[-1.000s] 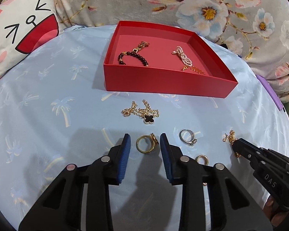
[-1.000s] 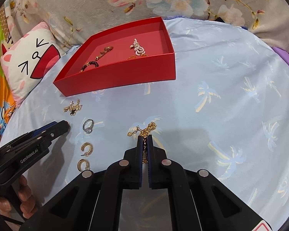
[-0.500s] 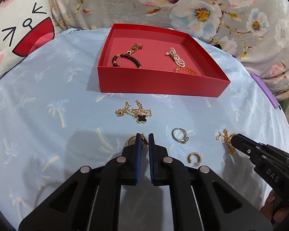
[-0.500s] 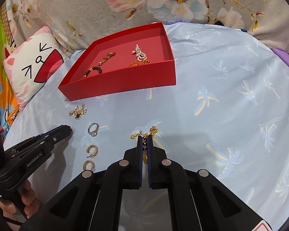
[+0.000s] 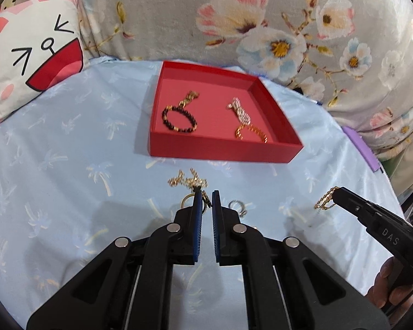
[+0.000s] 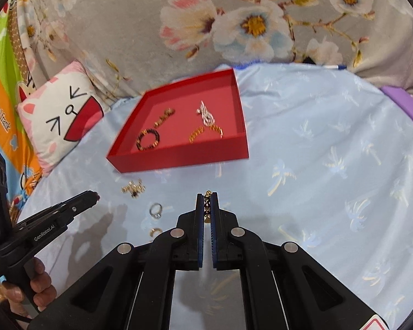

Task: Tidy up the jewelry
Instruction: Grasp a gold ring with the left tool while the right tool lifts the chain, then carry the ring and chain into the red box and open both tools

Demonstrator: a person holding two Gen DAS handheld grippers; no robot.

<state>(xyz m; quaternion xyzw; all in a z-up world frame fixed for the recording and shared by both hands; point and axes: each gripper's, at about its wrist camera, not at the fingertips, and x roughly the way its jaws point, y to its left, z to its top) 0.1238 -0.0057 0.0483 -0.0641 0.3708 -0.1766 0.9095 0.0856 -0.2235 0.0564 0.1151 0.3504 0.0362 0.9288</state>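
Now that both tools have closed and lifted, my left tool [image 5: 205, 196] grips the gold ring [image 5: 188, 200] and my right tool [image 6: 207, 200] pinches the gold chain [image 6: 207, 206]; both can go to the far red tray [image 5: 223, 148].

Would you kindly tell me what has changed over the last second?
The left gripper shut on the gold ring and lifted it. The right gripper, already shut on the gold chain, raised it off the cloth. The red tray, silver ring and clover necklace stayed put.
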